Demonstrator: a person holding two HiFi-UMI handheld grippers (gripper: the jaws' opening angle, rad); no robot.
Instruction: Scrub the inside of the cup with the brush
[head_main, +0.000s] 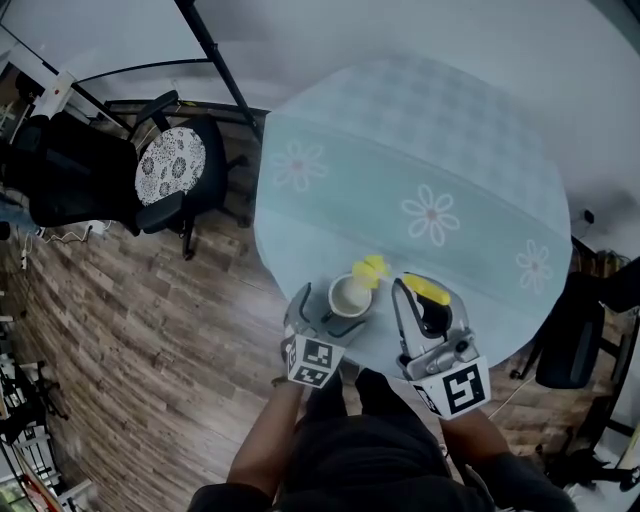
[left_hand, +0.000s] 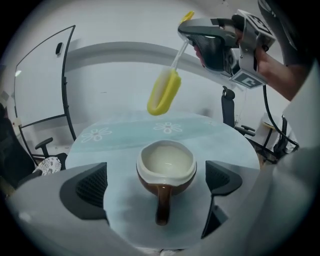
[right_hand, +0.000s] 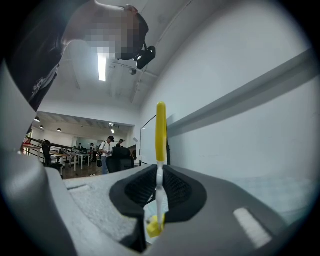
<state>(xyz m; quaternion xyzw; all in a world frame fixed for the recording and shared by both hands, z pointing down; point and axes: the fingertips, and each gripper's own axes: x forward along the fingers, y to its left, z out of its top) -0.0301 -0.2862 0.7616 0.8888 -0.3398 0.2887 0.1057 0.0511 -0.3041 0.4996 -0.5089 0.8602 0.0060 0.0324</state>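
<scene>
Yellow marks the working end in the head view: the brush shows its foam head just beside the far right rim of the cup. The cup stands near the close edge of the round worktop, on a pale green cloth printed with daisies. The left gripper lies at the cup's near side, and the right gripper sits to the cup's right with the brush stem running from it toward the cup. An office chair stands on the wood floor, well apart.

From the left gripper view, the cup is upright, cream inside and brown outside, with its handle pointing back at the camera. The left gripper stands wide, its 2 pads either side of the cup and clear of it, so nothing steadies the cup. The brush hangs in the air above the mouth, head low. Its long axis slants up and to the right to the right gripper.

Along the right gripper view, the right gripper is clamped tight on the brush partway along its thin white stem. The cup is out of sight here.

What matters next is that the head is above the opening and must come down, with the stem swung nearer upright to reach the cup's inside. The right gripper alone can do that; the left is the 1 placed to brace the cup.
</scene>
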